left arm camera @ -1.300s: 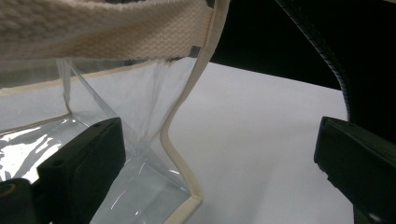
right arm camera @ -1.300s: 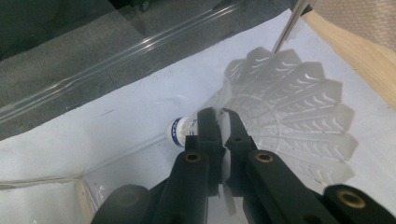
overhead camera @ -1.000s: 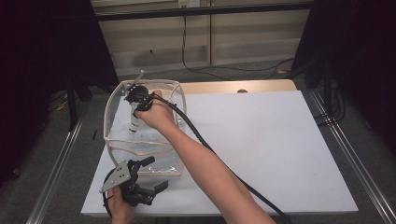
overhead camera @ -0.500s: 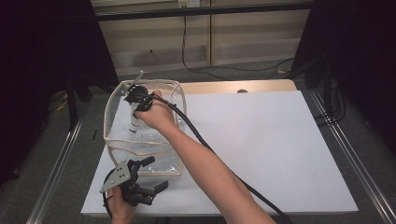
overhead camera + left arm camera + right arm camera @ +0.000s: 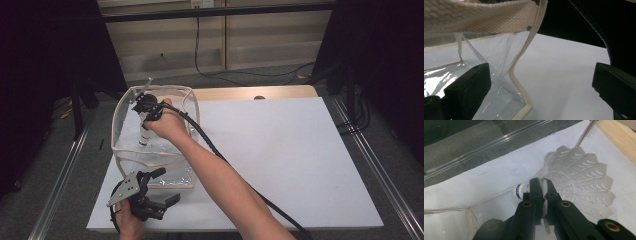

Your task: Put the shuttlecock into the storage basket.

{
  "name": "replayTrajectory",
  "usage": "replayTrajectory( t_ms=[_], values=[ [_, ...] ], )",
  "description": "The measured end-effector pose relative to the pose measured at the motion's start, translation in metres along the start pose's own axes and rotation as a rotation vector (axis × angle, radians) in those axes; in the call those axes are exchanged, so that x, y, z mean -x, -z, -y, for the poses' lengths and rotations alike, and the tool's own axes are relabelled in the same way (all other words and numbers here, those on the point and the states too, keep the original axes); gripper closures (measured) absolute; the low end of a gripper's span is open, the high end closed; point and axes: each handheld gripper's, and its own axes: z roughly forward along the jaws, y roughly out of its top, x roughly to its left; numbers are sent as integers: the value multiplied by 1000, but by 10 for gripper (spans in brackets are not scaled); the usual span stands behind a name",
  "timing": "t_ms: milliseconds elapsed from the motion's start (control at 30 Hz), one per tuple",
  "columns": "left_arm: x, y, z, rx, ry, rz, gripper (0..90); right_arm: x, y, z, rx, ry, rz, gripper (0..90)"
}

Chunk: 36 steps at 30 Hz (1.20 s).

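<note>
Gripped by the hand at about seven o'clock on the table, the left gripper (image 5: pixel 150 197) is held with its jaws spread wide and nothing between them; in the left gripper view the near corner of the clear bag (image 5: pixel 506 77) and its woven cream rim are seen just ahead of the left-hand jaw, apart from it. A risk is judged here: since the bag is not pinned by this gripper, its soft wall could be dragged or tipped by any pull from inside, and the opening could fold shut. Farther off, toward ten o'clock, the right gripper (image 5: pixel 542 185) is seen reaching down into the bag, its jaws closed almost fully on the thin skirt of a white shuttlecock (image 5: pixel 579 182) close to the cork, which carries a blue band. The shuttlecock is kept low inside the bag, near the clear far wall and above the white table (image 5: pixel 280 150). Because so little of the skirt is pinched, it is judged that the shuttlecock could slip or twist out, or its vanes be bent, if the jaws were opened too high or the wall were brushed. The right forearm is stretched diagonally from five o'clock toward ten o'clock, the wrist bent downward over the rim, with the cable (image 5: pixel 235 175) trailing back along it.
</note>
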Motion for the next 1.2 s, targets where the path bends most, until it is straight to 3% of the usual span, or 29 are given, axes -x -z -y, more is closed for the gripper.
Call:
replayTrajectory(
  t_ms=[200, 333, 400, 467, 567, 867, 1200],
  values=[
    [0, 0, 0, 0, 0, 0, 23, -1, -3, 1, -20, 15, -15, 874],
    [0, 0, 0, 1, 1, 1, 23, -3, -9, 2, -54, 31, -29, 710],
    [0, 0, 0, 0, 1, 0, 23, -4, -11, 3, -69, 28, -10, 604],
    [0, 0, 0, -1, 0, 0, 23, -4, -12, 3, -81, 33, -28, 589],
    [0, 0, 0, 0, 0, 1, 23, -3, -12, 3, -86, 23, -10, 502],
    [0, 0, 0, -1, -7, 1, 23, 0, -7, 2, -68, 17, 23, 394],
    [0, 0, 0, 1, -2, 0, 23, 0, 0, -3, -35, 49, 44, 301]
  ],
)
